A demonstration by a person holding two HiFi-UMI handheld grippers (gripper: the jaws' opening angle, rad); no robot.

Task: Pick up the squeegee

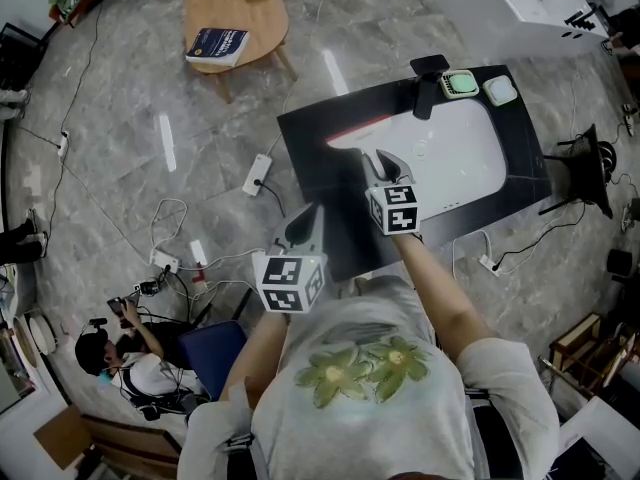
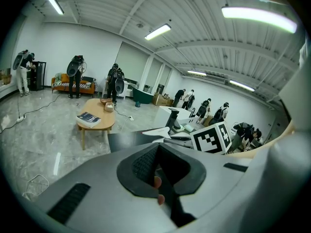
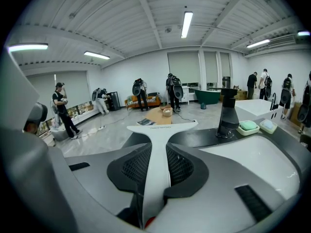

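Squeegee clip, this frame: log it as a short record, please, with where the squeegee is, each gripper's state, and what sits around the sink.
squeegee: white, handle clamped in the right gripper, blade pointing away over the black counter
left gripper: shut, empty, by the counter's near corner
sink: white, set in the counter, black tap behind it
beside the tap: green soap dish, pale second dish
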